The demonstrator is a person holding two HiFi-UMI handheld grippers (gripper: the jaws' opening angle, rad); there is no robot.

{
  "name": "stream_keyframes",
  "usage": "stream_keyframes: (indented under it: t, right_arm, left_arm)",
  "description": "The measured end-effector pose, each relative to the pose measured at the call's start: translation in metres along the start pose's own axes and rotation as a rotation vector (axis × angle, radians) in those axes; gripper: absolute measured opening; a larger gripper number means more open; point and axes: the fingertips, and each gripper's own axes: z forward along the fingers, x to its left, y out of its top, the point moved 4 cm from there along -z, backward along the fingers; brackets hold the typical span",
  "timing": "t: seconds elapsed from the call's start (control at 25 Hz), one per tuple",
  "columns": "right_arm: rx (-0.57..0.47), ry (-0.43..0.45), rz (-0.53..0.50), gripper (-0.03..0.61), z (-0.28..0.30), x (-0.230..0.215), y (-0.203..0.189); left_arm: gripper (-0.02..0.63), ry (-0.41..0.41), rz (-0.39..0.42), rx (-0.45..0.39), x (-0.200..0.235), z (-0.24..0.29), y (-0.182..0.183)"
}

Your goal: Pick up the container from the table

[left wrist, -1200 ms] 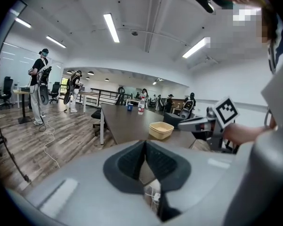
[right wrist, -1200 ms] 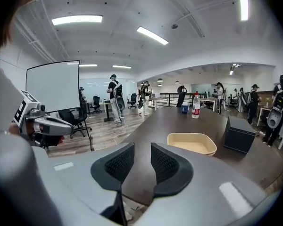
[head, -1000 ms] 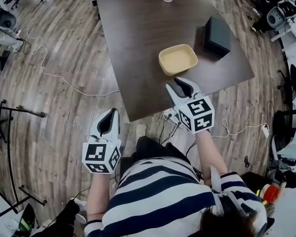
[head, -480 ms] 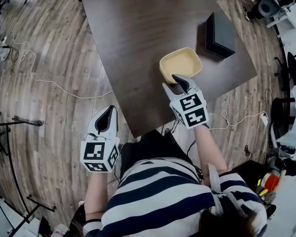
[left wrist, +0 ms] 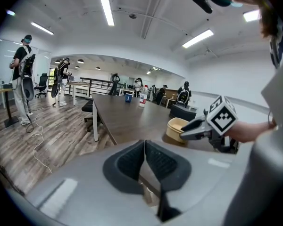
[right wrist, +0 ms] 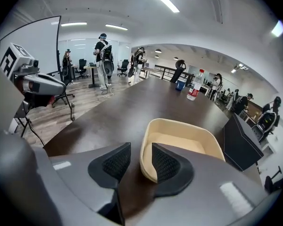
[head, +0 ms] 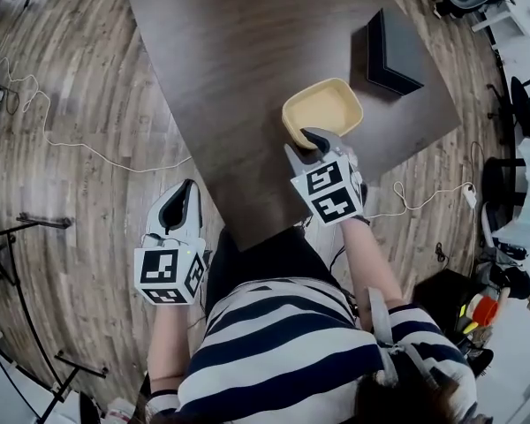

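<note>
Right gripper (head: 314,140), in the head view, reaches down over the near right corner of the dark table (head: 230,60). Its tips are at the near rim of the tan container (head: 325,109). That container sits on the table close to the corner, just near and left of a black box (head: 393,51). Coming in from the near edge makes sense — the tub is shallow and open, so its thin wall is the obvious place to pinch. The left gripper (head: 187,188) hangs off the table's near left side over the wooden floor (head: 88,148), well apart from the container. It seems to have no part in this grasp.

From the left gripper view, that gripper's jaws are pressed together with nothing between them. The container and the other gripper show to the right, with the tips at the tub's rim.

In the right gripper view the jaws stand apart and straddle the container's near wall — one pad outside, the other just inside above the empty bottom. Neither pad appears to press on the wall, so I judge the container not yet gripped and resting on the table. The straddle is probably set so that closing clamps the wall squarely. A shallow bite on that smooth, curved rim could slip during the lift. A bottle (right wrist: 194,92) stands far along the table.
</note>
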Motion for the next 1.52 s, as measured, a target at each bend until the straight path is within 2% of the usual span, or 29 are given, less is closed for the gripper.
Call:
stream_keyframes:
  t: [0.12, 0.36, 0.64, 1.0, 1.52]
  right_arm:
    - [0.033, -0.011, -0.051, 0.137, 0.006, 0.001, 0.002]
    - [0.134, -0.066, -0.135, 0.077, 0.012, 0.000, 0.002]
    - [0.194, -0.054, -0.142, 0.047, 0.014, 0.000, 0.005]
    - [0.208, -0.070, -0.132, 0.037, 0.011, 0.002, 0.009]
    - [0.129, -0.116, -0.107, 0.032, -0.025, 0.012, 0.043]
  left_arm:
    - [0.000, -0.009, 0.006, 0.004, 0.003, 0.002, 0.003]
    - [0.000, -0.051, 0.003, 0.012, 0.018, 0.012, 0.012]
    - [0.000, -0.148, 0.037, 0.024, 0.036, 0.030, 0.036]
    - [0.000, -0.215, 0.063, 0.022, 0.062, 0.038, 0.060]
    - [0.000, -0.296, 0.084, -0.017, 0.061, 0.049, 0.089]
